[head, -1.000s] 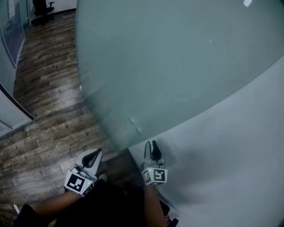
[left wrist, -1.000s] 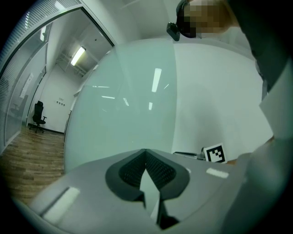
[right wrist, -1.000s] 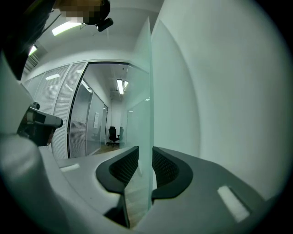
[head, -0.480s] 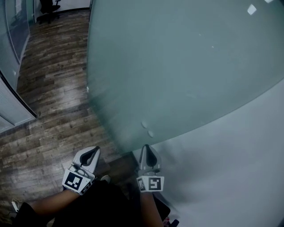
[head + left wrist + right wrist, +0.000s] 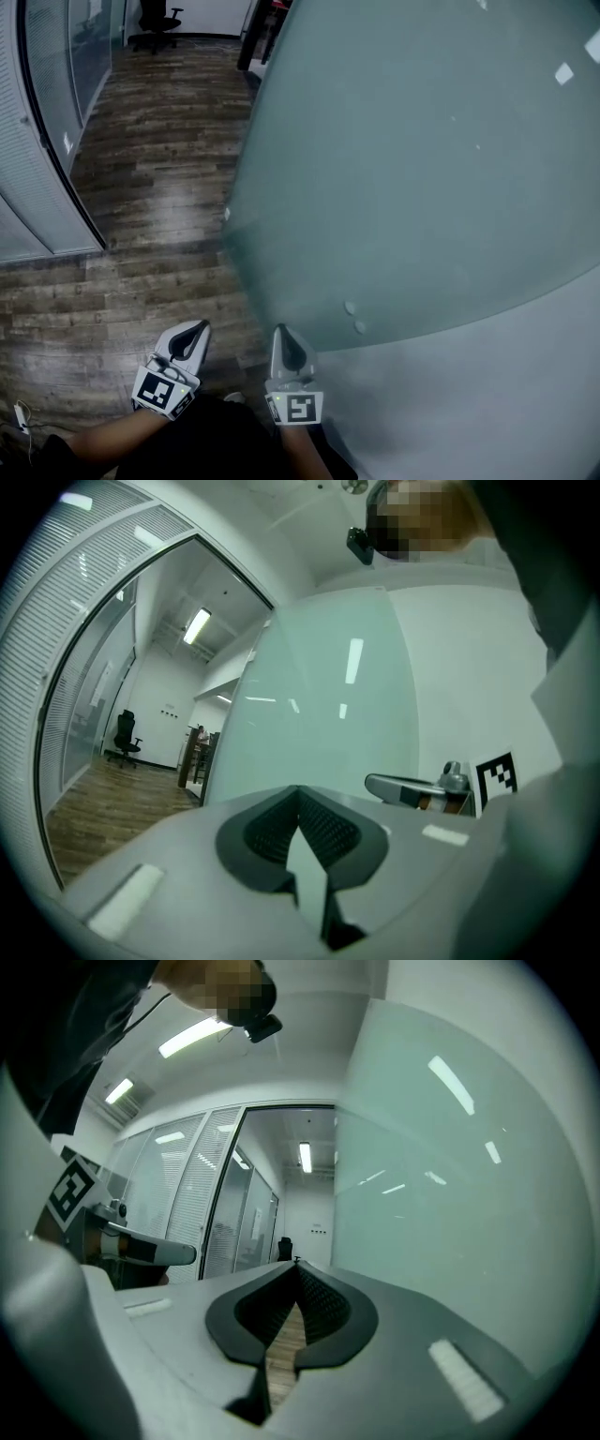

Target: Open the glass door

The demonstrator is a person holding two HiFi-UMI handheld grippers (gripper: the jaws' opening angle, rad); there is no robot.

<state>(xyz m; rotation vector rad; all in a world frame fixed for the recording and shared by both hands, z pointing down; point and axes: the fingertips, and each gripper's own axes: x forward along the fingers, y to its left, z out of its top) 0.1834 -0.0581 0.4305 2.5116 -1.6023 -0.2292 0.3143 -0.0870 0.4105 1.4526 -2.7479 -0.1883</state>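
The frosted glass door (image 5: 412, 169) stands swung open and fills the upper right of the head view, with two small round fittings (image 5: 354, 317) near its lower edge. My right gripper (image 5: 278, 331) is shut on nothing, just left of the door's near edge and not touching it. My left gripper (image 5: 198, 328) is shut and empty too, over the wood floor. In the left gripper view the left gripper (image 5: 300, 795) points at the glass door (image 5: 319, 705), with the right gripper (image 5: 412, 789) beside it. In the right gripper view the right gripper (image 5: 298, 1269) faces the corridor, with the door (image 5: 450, 1166) on its right.
A wood floor (image 5: 150, 187) runs ahead through the opening. A glass partition with blinds (image 5: 37, 141) lines the left side. An office chair (image 5: 155, 23) stands far down the room. A white wall (image 5: 487, 403) is at my right. A cable (image 5: 21, 417) lies at the lower left.
The right gripper's jaws closed, and it drew away from the door's edge by the wall. Both grippers moved, and the door now sits further right, with more floor showing.
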